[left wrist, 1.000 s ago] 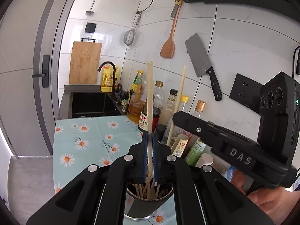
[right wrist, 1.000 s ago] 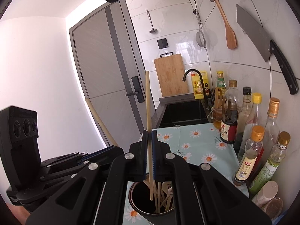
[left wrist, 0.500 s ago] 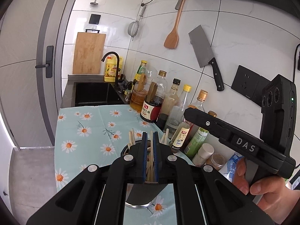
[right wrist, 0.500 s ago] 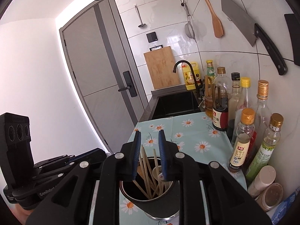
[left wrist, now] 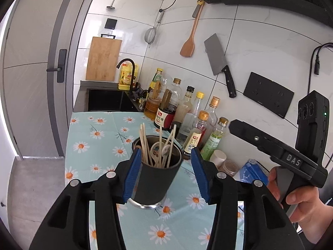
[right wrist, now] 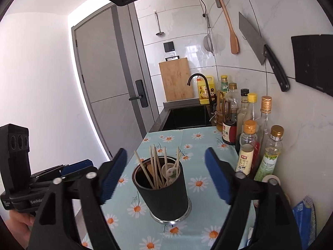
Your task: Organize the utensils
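Note:
A black utensil holder [left wrist: 155, 182] stands upright on the daisy-print tablecloth [left wrist: 95, 137]; it also shows in the right wrist view [right wrist: 166, 195]. It holds several wooden chopsticks [left wrist: 144, 143] and white spoons [right wrist: 169, 171]. My left gripper [left wrist: 165, 174] is open and empty, its blue pads on either side of the holder's rim. My right gripper [right wrist: 165, 169] is open wide and empty, just above and in front of the holder. The right gripper's body [left wrist: 278, 158] shows at the right of the left wrist view.
A row of sauce and oil bottles [right wrist: 247, 137] lines the tiled wall to the right. A black sink [right wrist: 185, 116] with a faucet lies beyond the cloth. A cleaver [left wrist: 218, 62], a wooden spatula [left wrist: 189, 43] and a cutting board [left wrist: 103, 62] hang on the wall. Small jars [left wrist: 218, 158] stand near the holder.
Both grippers held chopsticks upright above the holder. They lowered them in, opened and drew back. The chopsticks now stand in the holder.

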Demonstrator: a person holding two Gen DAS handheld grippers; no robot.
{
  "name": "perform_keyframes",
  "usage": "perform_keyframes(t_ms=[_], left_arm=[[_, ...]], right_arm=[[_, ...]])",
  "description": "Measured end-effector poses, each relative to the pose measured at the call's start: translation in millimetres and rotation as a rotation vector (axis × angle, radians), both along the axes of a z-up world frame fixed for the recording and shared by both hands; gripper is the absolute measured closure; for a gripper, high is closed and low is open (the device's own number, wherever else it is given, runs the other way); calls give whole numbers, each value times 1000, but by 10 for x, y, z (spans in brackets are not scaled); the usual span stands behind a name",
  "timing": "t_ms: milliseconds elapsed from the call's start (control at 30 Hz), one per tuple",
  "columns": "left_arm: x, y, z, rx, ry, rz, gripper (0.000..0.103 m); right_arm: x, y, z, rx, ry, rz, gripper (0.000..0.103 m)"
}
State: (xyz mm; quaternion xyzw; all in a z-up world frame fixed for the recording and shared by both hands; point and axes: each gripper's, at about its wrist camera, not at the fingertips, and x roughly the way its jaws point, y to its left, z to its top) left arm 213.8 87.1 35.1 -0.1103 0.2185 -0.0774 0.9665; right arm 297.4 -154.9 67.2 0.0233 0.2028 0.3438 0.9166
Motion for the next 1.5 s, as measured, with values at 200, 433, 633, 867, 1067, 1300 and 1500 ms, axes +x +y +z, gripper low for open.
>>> perform_keyframes(t_ms=[200,433,633,867,1067,1300,1500], left_arm=[[-341,-71,-50,-9,9,20,7],[-728,-254,-110,51,0,84,7],[-1095,-483,-187,103,28,130,7],[-1381,-819,-392,139,75,134,7],[-1469,-1031,-559,105,107,131,7],[-1527,-1123,-634,108,120,135,7],[-1554,-1116,-714,89,140,140,7]], right_arm=[[-320,-168,-65,-88,-37,22,5],[-571,-482,-99,-50,-38,16,5],[-738,-766,-125,-44,0,46,5],[-934,-1043,-389,-93,52,57,5],[-1101,-1169,-629,-123,93,61,5],[-1239,-1185,-810,-138,128,86,5],[-1276,-1145,-889,-143,163,94,5]])
